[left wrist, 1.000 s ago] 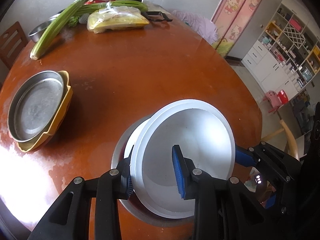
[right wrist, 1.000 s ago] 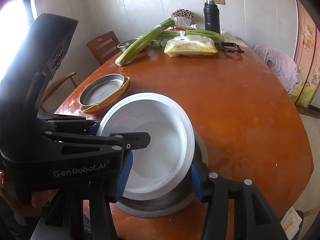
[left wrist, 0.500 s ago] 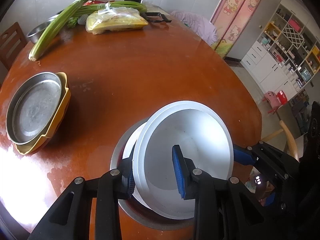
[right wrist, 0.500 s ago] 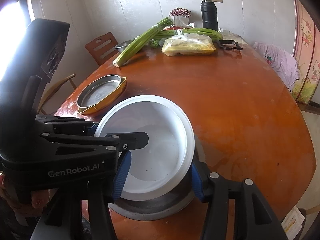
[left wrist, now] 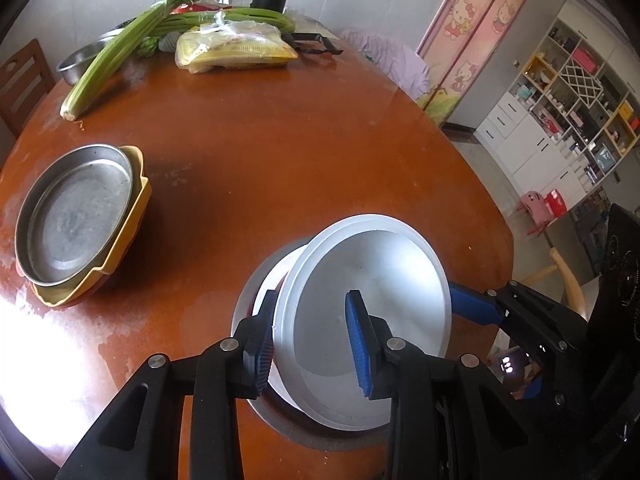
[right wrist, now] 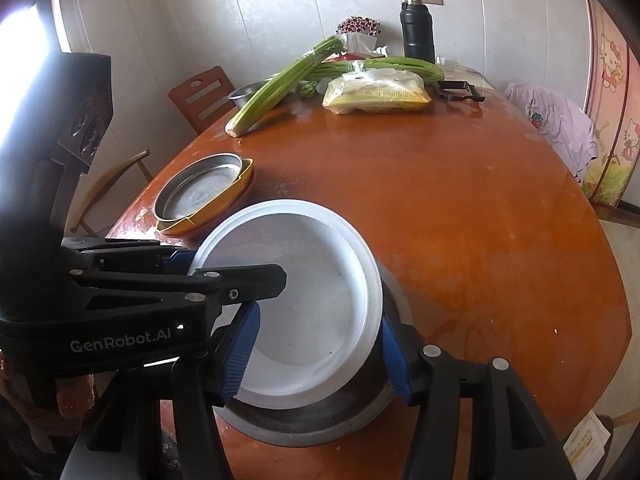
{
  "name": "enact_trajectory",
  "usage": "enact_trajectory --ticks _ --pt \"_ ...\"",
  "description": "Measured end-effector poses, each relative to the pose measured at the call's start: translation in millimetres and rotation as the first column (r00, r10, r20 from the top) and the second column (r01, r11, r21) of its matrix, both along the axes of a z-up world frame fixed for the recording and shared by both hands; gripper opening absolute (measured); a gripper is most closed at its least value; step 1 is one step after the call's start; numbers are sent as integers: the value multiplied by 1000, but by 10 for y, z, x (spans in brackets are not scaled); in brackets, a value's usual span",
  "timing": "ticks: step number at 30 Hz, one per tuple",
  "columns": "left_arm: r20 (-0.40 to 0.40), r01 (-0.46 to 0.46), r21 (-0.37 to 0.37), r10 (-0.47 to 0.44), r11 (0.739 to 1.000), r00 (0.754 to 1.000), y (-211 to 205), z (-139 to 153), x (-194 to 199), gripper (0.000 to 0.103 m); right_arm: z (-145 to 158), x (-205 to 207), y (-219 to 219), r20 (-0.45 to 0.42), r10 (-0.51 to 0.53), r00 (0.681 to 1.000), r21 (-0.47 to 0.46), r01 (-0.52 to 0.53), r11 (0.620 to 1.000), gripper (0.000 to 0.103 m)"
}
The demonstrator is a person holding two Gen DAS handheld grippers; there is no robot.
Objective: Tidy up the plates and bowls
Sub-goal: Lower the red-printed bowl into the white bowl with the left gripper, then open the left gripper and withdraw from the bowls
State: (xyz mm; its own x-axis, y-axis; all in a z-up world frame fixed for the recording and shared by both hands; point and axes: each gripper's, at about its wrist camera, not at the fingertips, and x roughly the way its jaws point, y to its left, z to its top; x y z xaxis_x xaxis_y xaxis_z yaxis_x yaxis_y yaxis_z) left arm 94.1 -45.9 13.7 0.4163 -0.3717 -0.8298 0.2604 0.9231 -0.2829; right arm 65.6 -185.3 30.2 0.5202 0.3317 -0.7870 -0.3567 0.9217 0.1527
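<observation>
— So, where is the white plate [left wrist: 384,280]?

— Close to the near edge of the round wooden table [left wrist: 280,140], tilted, with its far rim raised. It hangs over a wide steel dish [right wrist: 304,420] that sits flat on the table, and its low near edge dips into that dish. A second white rim seems to show just under the first; I cannot tell whether that is another plate.

— And the tongs?

— The left gripper [left wrist: 311,298] is closed narrowly on the plate's left rim, one blue pad outside the wall and one inside the hollow. The right gripper [right wrist: 320,320] straddles the plate's opposite side, and its jaws have just been opening. The plate's rim lies between them, the outer pad just beside the rim. Whether either pad presses on it, I cannot tell.

— Who holds them?

— A hand [right wrist: 72,404] shows at the lower left of the right wrist view, under the left gripper's black body.

— What else is on the table?

— To the left, well apart from the white plate, a round steel pan [left wrist: 76,216] sits nested in a yellow dish [left wrist: 132,232]. At the far edge lie long celery stalks [left wrist: 116,56], a clear bag with yellow contents [left wrist: 236,46] beside them, and a black flask [right wrist: 417,28] standing upright behind.
</observation>
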Motion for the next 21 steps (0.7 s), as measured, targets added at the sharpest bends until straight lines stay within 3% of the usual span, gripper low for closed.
enact_trajectory --ticks 21 --pt "41 -7 9 7 1000 999 106 214 -151 35 263 -106 -136 54 -26 998 11 26 1000 58"
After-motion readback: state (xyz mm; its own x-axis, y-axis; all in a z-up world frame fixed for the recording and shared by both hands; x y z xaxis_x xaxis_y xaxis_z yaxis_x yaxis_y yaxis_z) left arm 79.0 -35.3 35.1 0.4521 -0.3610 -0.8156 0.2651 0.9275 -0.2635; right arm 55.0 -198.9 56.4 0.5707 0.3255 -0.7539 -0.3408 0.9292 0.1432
